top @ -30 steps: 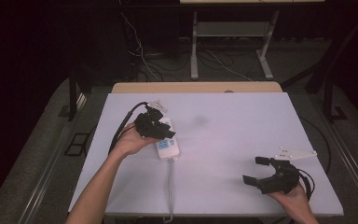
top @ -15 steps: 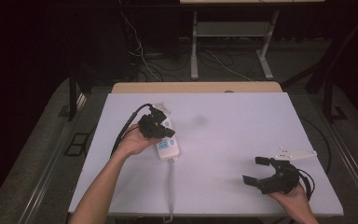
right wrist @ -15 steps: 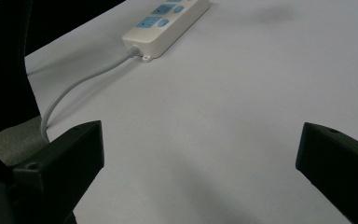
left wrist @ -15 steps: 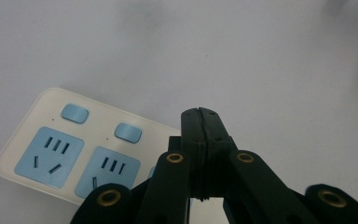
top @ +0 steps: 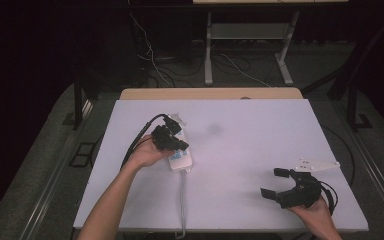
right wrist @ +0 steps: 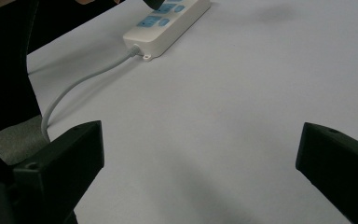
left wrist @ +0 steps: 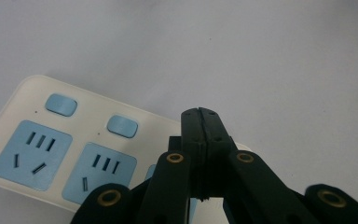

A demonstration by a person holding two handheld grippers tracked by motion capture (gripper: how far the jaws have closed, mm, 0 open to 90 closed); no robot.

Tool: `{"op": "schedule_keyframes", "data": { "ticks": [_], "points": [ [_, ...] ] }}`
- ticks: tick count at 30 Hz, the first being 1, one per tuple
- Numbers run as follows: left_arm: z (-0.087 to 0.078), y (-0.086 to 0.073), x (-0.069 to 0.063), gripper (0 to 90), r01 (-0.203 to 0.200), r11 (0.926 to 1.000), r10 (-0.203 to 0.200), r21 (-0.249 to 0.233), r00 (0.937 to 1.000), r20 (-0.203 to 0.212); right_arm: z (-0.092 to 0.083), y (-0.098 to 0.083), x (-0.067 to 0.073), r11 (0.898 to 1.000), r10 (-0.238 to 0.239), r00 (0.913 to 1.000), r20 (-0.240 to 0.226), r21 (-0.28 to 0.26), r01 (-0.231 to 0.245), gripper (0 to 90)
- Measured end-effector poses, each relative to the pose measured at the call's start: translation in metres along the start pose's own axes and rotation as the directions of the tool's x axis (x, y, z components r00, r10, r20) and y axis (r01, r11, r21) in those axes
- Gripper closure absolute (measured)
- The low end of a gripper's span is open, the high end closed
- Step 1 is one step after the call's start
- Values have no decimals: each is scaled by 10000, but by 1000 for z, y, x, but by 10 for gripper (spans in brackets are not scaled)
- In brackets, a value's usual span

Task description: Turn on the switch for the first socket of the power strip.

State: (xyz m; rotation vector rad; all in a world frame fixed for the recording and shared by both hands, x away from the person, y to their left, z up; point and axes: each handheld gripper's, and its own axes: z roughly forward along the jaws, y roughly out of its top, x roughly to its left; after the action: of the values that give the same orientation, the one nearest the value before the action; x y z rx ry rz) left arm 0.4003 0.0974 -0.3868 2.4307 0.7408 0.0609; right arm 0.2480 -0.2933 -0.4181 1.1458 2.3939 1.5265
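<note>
In the high view, a white power strip (top: 181,156) lies left of centre on the pale worktop (top: 250,145), its grey cord (top: 182,200) running down to the bottom edge. The left gripper (top: 172,140) sits directly over the strip with its jaws pressed together on nothing, above the blue sockets (left wrist: 31,154) and switches (left wrist: 61,104). At the lower right, well apart from the strip, the right gripper (top: 275,183) hovers with its jaws spread wide and empty.
</note>
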Motion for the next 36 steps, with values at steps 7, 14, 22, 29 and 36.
{"op": "schedule_keyframes", "data": {
  "ticks": [7,14,22,29,36],
  "points": [
    [7,-2,2,890,16,9999,-16,136,10000,-42,0,0,0,10000,-21,10000,-22,4,21,6],
    [13,-4,4,889,62,9997,-61,223,10000,-49,-1,0,0,10000,-21,10000,-32,1,21,6],
    [13,-9,6,885,95,10000,-95,31,9999,48,-7,1,1,9989,-118,9997,204,-442,127,6],
    [15,-19,8,898,704,9959,-693,-574,9974,213,-12,1,0,9977,-18,9996,271,-679,37,6],
    [16,-18,-2,900,392,9979,-416,-513,9981,-461,-11,2,3,9973,-90,9997,233,-728,107,6]
  ]
}}
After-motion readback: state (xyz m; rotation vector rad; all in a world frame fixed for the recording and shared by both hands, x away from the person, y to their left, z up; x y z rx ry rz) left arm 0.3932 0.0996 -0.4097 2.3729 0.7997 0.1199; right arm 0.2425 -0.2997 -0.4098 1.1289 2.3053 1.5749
